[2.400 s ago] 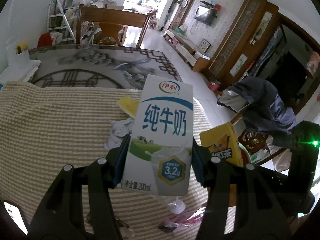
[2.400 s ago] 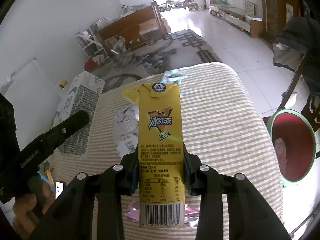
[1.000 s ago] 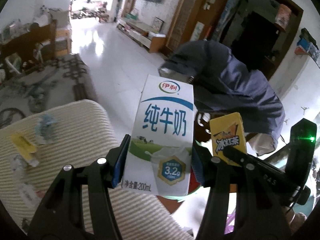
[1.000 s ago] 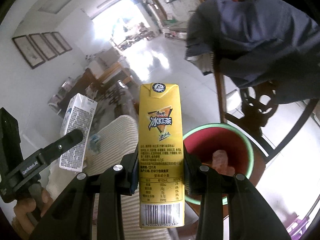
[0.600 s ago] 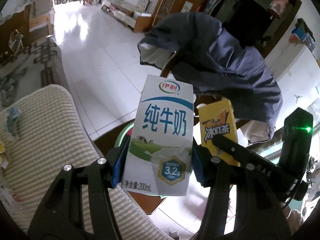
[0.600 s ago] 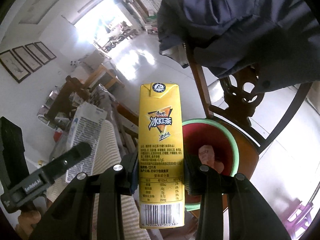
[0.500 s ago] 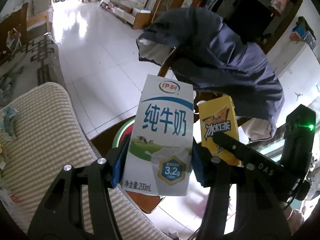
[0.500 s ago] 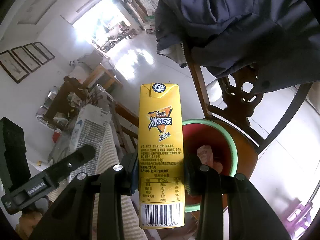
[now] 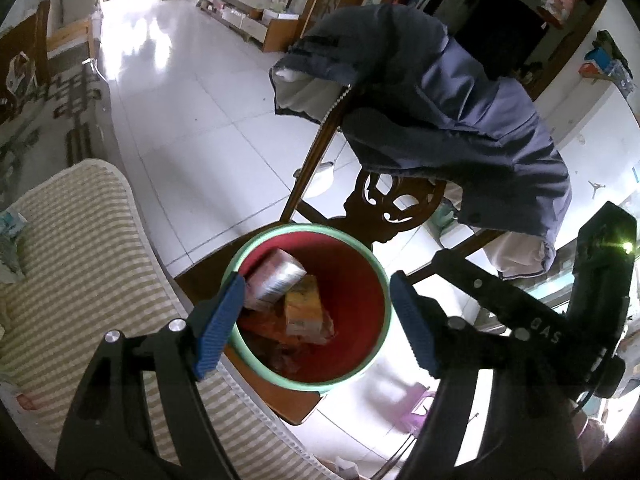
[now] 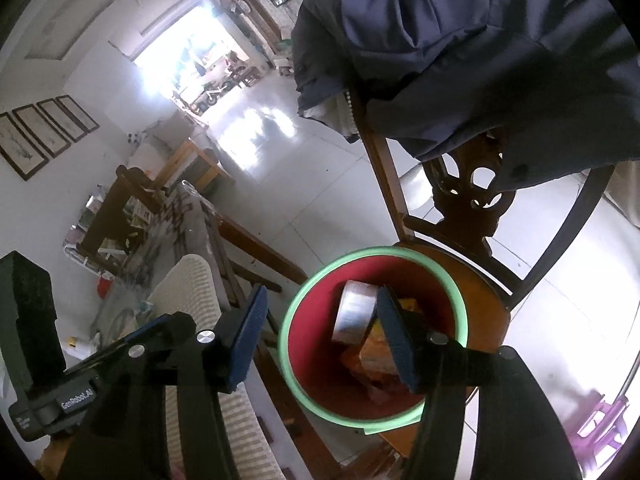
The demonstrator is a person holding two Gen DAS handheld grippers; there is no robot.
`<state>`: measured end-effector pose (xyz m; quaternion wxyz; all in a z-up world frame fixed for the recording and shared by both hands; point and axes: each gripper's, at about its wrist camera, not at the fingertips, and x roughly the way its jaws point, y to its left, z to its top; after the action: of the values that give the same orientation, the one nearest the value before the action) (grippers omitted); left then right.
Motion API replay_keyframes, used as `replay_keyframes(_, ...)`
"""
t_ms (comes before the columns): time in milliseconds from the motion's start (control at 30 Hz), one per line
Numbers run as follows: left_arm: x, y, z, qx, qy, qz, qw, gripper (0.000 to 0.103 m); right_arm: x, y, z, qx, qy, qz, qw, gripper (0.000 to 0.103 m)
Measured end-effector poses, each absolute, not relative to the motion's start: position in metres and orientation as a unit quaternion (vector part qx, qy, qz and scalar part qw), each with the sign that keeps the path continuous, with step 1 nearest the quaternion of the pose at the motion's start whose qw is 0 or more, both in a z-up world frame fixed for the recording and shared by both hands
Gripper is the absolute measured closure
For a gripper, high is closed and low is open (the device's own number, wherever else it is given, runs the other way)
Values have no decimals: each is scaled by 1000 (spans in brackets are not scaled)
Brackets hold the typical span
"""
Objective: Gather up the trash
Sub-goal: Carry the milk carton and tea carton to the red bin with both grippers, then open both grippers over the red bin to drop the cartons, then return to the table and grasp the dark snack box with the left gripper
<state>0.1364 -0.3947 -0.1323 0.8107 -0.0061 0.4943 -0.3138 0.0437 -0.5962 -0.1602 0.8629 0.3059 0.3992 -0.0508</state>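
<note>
A red bin with a green rim (image 9: 362,258) (image 10: 298,380) stands on a wooden chair seat beside the table. Inside it lie a carton showing a silvery side (image 9: 276,280) (image 10: 354,314) and a yellow tea carton (image 9: 304,312) (image 10: 378,356), on top of other wrappers. My left gripper (image 9: 316,328) is open and empty, held above the bin. My right gripper (image 10: 322,338) is open and empty, also above the bin. The right gripper's body (image 9: 532,320) shows at the right of the left wrist view.
The table with the striped cloth (image 9: 72,264) (image 10: 188,280) lies to the left, with crumpled wrappers (image 9: 8,248) at its far edge. A carved wooden chair back (image 9: 384,204) (image 10: 472,196) with a blue jacket (image 9: 440,92) draped on it stands behind the bin.
Both grippers have opened over the bin. The milk carton and the yellow tea carton have dropped from them and now lie inside the bin.
</note>
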Motion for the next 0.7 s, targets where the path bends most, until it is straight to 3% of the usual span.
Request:
replay_keyframes(367, 118, -353, -105, -10, 455, -307, 836, 31, 48, -552, -149, 278, 405, -27, 871, 42)
replay_keyframes(700, 104, -257, -100, -40, 446, -258, 856, 31, 59, -465, -148, 239, 430, 22, 870, 41)
